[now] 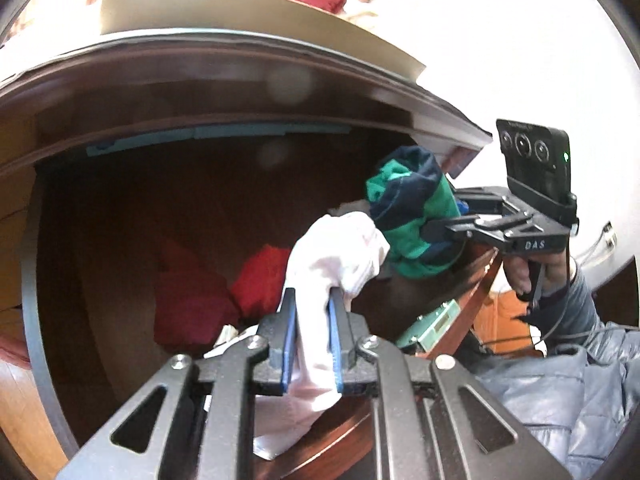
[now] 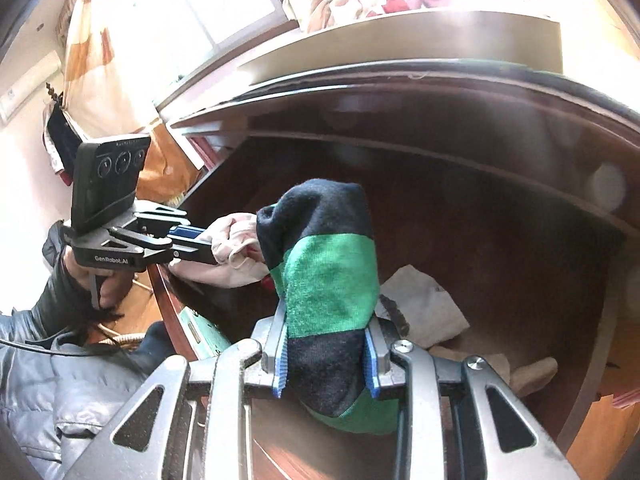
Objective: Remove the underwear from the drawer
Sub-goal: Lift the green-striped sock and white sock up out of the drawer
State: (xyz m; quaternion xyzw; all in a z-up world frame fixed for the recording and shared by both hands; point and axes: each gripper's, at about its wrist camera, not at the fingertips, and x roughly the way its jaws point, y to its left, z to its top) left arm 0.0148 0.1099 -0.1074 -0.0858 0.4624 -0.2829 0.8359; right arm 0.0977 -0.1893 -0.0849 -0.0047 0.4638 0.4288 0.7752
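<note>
My left gripper [image 1: 312, 300] is shut on a pale pink-white piece of underwear [image 1: 340, 256], which bunches above the blue pads and hangs below them over the open wooden drawer [image 1: 120, 208]. My right gripper [image 2: 326, 320] is shut on a green and navy striped garment [image 2: 332, 268], rolled up and sticking out past the fingertips. From the left wrist camera the right gripper [image 1: 436, 232] holds the striped garment [image 1: 416, 208] just right of the pale one. The right wrist camera shows the left gripper [image 2: 208, 246] with the pale underwear [image 2: 236, 248] at the drawer's left corner.
Red folded clothes [image 1: 192, 300] lie on the drawer floor. White and beige cloth pieces [image 2: 428, 304] lie in the drawer's right part. A pale board [image 2: 400, 48] rests on the cabinet top. A person's hand [image 1: 536, 276] and padded grey sleeve [image 1: 560, 392] are at the right.
</note>
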